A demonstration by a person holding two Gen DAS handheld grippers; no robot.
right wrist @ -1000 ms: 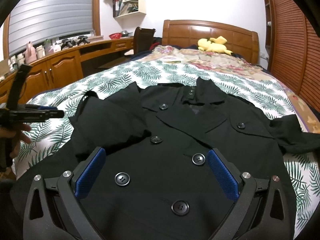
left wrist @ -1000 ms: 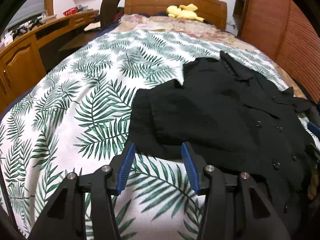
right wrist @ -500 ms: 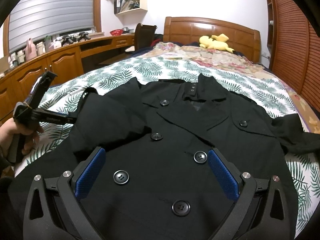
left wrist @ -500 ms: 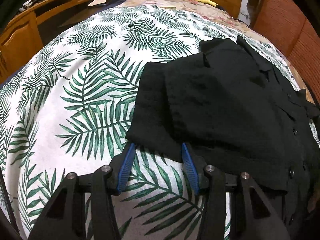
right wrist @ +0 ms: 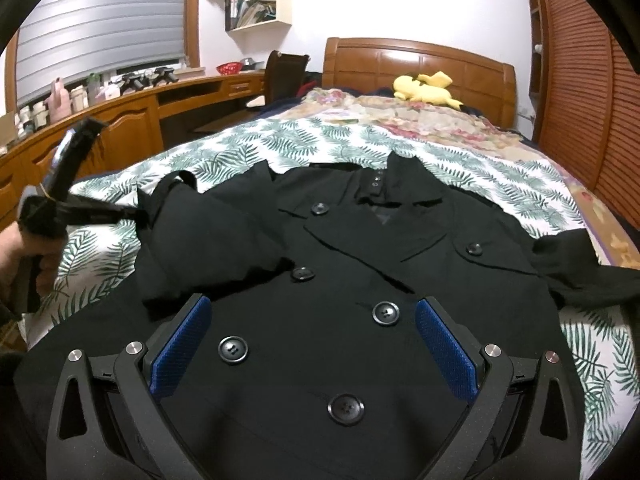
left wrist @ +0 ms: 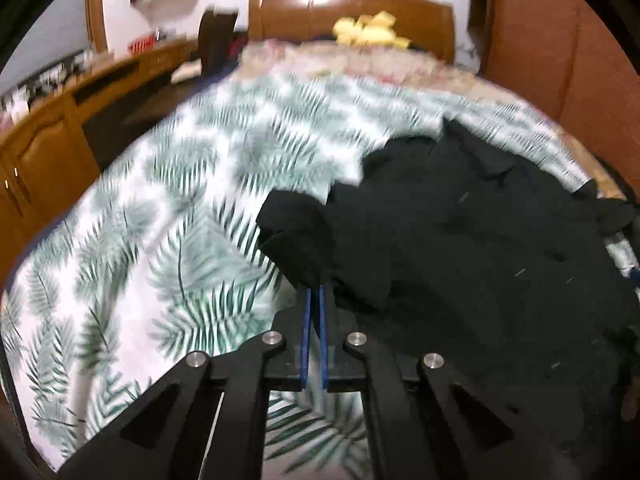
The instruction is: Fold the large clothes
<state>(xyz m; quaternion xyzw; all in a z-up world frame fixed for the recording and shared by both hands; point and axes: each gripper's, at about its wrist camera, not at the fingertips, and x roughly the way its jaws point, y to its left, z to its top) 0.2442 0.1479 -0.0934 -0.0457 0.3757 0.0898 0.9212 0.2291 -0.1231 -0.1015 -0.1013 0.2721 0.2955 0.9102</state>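
Palm-print bedspread [left wrist: 168, 216], left gripper [left wrist: 314, 296] clamped on black coat [right wrist: 360, 264] sleeve, right gripper [right wrist: 312, 344] wide open above coat

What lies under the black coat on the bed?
The black coat lies on a palm-leaf sheet, which shows around its edges. Whatever is directly beneath the coat is covered. The left gripper pinches its sleeve.

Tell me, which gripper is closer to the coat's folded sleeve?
Left. The left gripper has its jaws shut on the sleeve edge; the right gripper hovers open over the coat front buttons.
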